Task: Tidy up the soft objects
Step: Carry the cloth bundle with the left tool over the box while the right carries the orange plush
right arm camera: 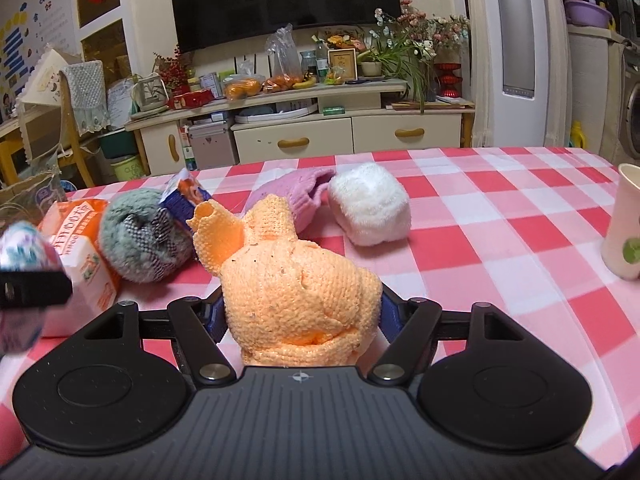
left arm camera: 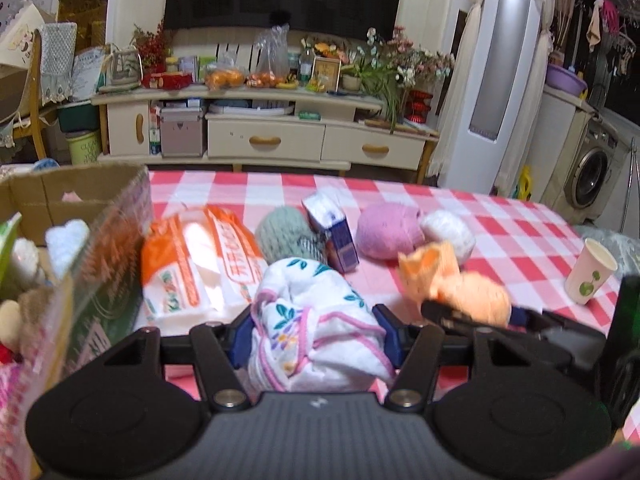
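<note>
While both tongs tilt downward over the table (right arm camera: 500, 208), the left tongs (left arm camera: 316, 330) clamp a floral towel (left arm camera: 316, 320) and the right tongs (right arm camera: 302, 312) clamp an orange cloth (right arm camera: 296, 288).

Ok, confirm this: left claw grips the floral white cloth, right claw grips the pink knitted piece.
Wrong on one point. The right claw grips the orange knitted piece, as the right wrist view shows; the pink one lies on the table. The left claw does grip the floral white cloth.
</note>
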Motion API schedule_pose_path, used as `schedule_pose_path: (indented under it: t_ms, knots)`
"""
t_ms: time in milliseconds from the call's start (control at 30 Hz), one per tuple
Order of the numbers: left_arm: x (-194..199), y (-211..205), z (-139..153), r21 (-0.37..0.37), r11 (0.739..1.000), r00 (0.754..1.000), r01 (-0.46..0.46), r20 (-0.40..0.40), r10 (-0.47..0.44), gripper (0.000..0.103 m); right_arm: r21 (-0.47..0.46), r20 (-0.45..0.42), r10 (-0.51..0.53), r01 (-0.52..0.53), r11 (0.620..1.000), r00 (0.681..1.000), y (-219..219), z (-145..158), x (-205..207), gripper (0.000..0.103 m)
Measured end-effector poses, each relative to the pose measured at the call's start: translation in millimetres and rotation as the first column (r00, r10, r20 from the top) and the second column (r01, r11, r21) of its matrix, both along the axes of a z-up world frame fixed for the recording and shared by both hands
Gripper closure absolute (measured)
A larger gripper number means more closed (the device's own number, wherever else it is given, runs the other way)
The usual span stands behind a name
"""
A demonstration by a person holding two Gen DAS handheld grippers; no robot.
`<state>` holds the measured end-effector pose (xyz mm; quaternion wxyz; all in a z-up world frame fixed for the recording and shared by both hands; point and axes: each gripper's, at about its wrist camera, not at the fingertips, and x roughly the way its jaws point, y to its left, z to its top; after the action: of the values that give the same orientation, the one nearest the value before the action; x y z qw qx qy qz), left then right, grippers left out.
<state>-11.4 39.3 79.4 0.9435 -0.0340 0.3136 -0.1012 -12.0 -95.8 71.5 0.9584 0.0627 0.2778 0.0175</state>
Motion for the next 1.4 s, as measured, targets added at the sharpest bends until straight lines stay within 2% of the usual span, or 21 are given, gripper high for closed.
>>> schedule_pose_path:
  t_ms: [433, 700, 1033, 1400]
  knots:
    - [-10, 32, 27, -0.03, 0.999, 0.995, -0.045, 0.085, 0.047, 0.043, 0.008, 0.002, -0.01, 0.01, 1.0, 1.0, 5, 13, -16, 0.016]
    - [-13, 57, 42, -0.049, 0.994, 0.987, -0.095, 0.127, 0.1, 0.043, 0.012, 0.033, 0.003, -0.003, 1.0, 0.999, 12, 25, -22, 0.016]
    - [-18, 88, 58, -0.057, 0.987, 0.972, -0.149, 0.177, 0.157, 0.043, 0.004, 0.063, 0.055, -0.056, 0.998, 0.996, 34, 46, -17, 0.016]
    - [-17, 121, 66, -0.07, 0.972, 0.953, -0.224, 0.191, 0.233, 0.043, 0.007, 0.122, 0.151, -0.153, 0.988, 0.981, 66, 71, -7, 0.016]
